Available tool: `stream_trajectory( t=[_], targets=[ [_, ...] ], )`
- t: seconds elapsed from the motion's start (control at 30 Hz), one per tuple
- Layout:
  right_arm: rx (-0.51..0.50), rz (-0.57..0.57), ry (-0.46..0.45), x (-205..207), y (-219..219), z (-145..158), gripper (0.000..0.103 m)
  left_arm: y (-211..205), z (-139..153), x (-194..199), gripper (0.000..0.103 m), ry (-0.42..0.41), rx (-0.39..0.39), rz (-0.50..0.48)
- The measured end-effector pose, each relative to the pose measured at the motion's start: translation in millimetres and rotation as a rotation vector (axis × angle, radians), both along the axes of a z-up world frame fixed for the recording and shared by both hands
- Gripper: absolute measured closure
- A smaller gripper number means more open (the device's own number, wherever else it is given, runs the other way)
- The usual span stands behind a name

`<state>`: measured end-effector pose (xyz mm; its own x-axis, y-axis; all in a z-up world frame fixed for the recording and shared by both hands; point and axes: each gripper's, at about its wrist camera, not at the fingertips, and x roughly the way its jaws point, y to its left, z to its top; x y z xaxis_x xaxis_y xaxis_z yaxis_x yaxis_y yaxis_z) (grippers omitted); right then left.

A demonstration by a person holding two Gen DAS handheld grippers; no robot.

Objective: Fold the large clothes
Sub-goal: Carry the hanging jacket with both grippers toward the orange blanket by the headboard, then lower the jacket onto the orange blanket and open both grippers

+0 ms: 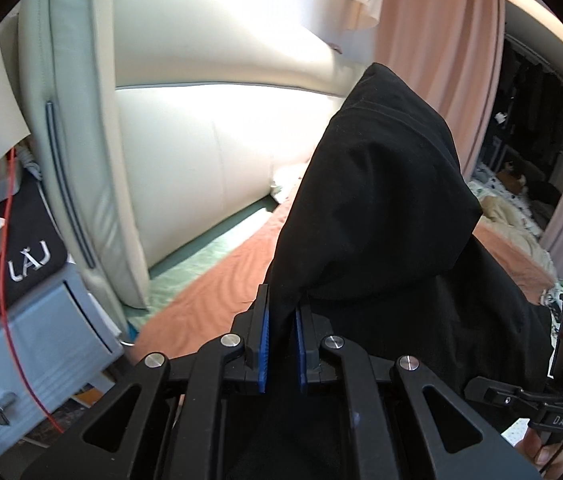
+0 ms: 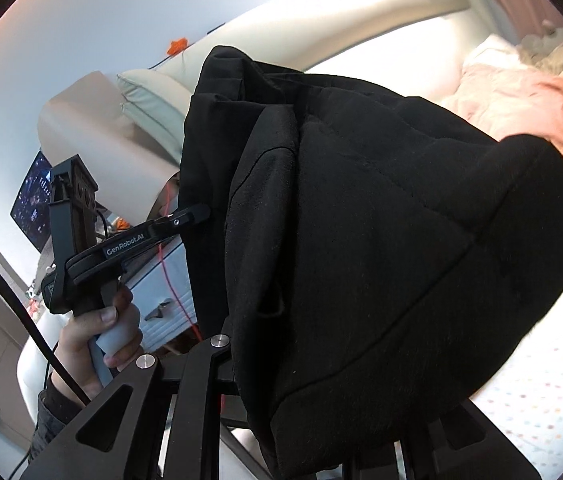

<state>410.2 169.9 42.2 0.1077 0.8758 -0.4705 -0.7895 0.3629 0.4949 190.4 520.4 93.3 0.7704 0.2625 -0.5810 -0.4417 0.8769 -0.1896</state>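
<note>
Left tool: blue pads pressed onto a fold of the black garment, which passes between them and rises in a draped peak ahead of the fingers. Grip appears firm.

Right tool: fingertips wholly covered by the same black cloth. The pinch itself is not visible, but the jaws stand nearly closed and the fabric hangs from that point, so it is judged to be clamped on the garment.

Location of garment: held aloft between both tools, above the bed. It is bunched and doubled over the right tool, not spread. It hangs above the bed's orange cover, on the side nearer the cream headboard. No part can be confirmed as resting on the bed.

Step in hand, as judged: carrying the garment to lay it flat before folding.

Recommendations:
- Draw the two tools apart to tension the held edge and shake out the bunching.
- Lower the free hem onto the bed first, then lay the rest away from it.
- Keep clear of the pillows and the red cord by the bedside cabinet.
</note>
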Motion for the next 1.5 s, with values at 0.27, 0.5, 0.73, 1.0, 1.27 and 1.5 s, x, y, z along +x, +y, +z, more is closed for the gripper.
stream_trajectory(
  t=[0.27, 0.5, 0.73, 1.0, 1.27, 1.5],
  targets=[
    [-0.011, 0.001, 0.053, 44, -14, -17, 0.088, 13, -30, 46, 0.091, 0.066, 0.007, 0.012],
    [-0.031, -0.038, 0.127, 113, -60, -52, 0.089, 22, -79, 114, 0.091, 0.132, -0.024, 0.006],
    [-0.055, -0.079, 0.180, 164, -109, -83, 0.089, 28, -121, 164, 0.091, 0.198, -0.014, 0.001],
    [-0.132, -0.213, 0.294, 221, -165, -135, 0.088, 25, -152, 199, 0.090, 0.264, 0.035, 0.057],
    [-0.199, -0.248, 0.268, 215, -188, -129, 0.084, 31, -157, 180, 0.089, 0.258, -0.007, 0.079],
    [-0.267, -0.297, 0.213, 209, -238, -99, 0.039, 15, -148, 143, 0.000, 0.201, -0.032, 0.073]
  ],
)
